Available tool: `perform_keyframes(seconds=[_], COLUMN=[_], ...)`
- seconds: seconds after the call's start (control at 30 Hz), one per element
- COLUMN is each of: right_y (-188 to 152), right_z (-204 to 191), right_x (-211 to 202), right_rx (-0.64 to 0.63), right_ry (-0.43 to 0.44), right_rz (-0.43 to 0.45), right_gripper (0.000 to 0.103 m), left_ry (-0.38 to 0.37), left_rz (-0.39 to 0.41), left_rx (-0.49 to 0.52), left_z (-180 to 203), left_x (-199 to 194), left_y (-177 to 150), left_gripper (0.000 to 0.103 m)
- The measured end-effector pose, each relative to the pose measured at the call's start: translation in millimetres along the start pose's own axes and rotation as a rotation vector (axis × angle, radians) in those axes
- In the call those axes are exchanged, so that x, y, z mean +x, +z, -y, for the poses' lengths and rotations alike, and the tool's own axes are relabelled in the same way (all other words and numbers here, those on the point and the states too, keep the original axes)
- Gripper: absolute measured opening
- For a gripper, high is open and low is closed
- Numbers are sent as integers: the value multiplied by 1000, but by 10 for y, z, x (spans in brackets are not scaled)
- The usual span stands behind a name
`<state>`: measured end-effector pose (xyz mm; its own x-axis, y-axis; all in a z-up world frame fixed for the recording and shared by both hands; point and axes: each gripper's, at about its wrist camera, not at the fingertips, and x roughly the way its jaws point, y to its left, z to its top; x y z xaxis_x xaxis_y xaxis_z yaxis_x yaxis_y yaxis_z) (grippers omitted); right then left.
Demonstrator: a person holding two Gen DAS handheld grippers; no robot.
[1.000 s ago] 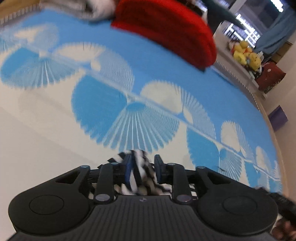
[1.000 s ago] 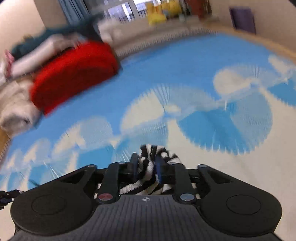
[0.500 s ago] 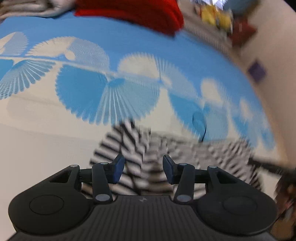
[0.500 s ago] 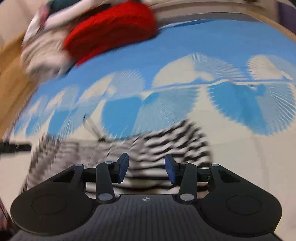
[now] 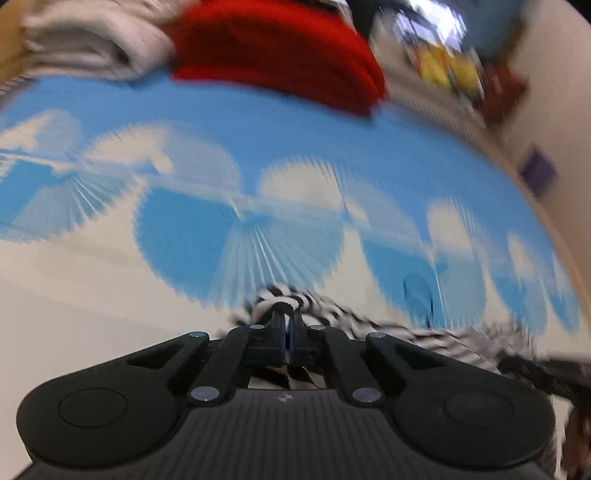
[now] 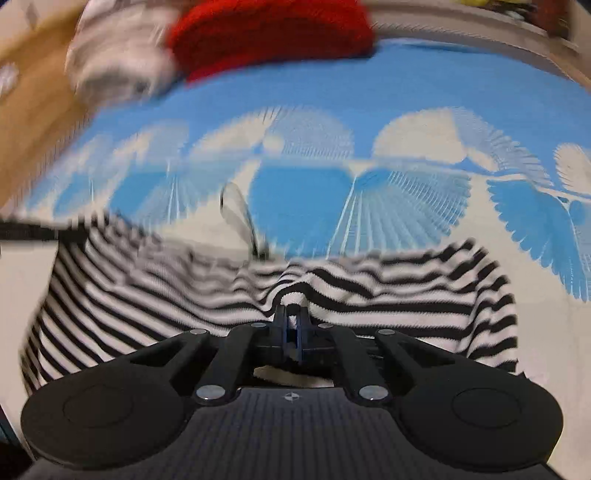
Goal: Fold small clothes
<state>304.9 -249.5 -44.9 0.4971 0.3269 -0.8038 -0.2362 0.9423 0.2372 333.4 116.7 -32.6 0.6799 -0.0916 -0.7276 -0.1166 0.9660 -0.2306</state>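
Note:
A black-and-white striped garment (image 6: 155, 295) lies spread low across the right wrist view on the blue-and-white patterned cloth (image 6: 406, 110). My right gripper (image 6: 291, 314) is shut on a pinched fold of its near edge. In the left wrist view my left gripper (image 5: 287, 314) is shut on another part of the striped garment (image 5: 369, 325), which trails off to the right. Both views are blurred by motion.
A red folded garment (image 5: 280, 48) and a pale folded pile (image 5: 81, 40) lie at the far edge of the cloth; they show in the right wrist view as the red garment (image 6: 273, 33) and the pale pile (image 6: 118, 66). Yellow toys (image 5: 447, 70) stand far right.
Half a second ago both grippers were open over the striped garment after letting it go. Now both have shut on it again, each pinching a fold.

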Motion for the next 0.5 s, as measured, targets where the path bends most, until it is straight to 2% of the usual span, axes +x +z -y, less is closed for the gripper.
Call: perform_keyframes(seconds=[0.07,0.1,0.13,0.2,0.27,0.3,0.37,0.4,0.5], right_y=[76,103,114,83,13,-19,0,25,51], right_z=[40,52,58,58,56,62,98,131,334], right_x=[-154,-205,-207,-70,178,221,112,12,-384], right_rx=[43,57,68,70,40,29,33,42,94], right_ry=[2,7,-6,-46,-65,-76,-79,-71,-61], right_rz=[123,171,192,142,6,-25,-15,3,70], right_gripper=[3,3,4,7,14,15,29,32,43], left_ry=[18,21,12,-16,10,11,-12,-31,-68], left_rz=[51,35,-14,-145,-175,-169,-157,-149,-141], left_rx=[-66,-84,-87,-61,-4,14,6,-6,-18], left_z=[-58,-69,-63,-18,33,36,-34,-99,-306], left_x=[-24,22,110,321,364,322,185,105,-120], left_y=[31,18,-11,-94,-126,-118,-72,-47,-23], left_gripper=[1,1,1,2,8,12,29,33,35])
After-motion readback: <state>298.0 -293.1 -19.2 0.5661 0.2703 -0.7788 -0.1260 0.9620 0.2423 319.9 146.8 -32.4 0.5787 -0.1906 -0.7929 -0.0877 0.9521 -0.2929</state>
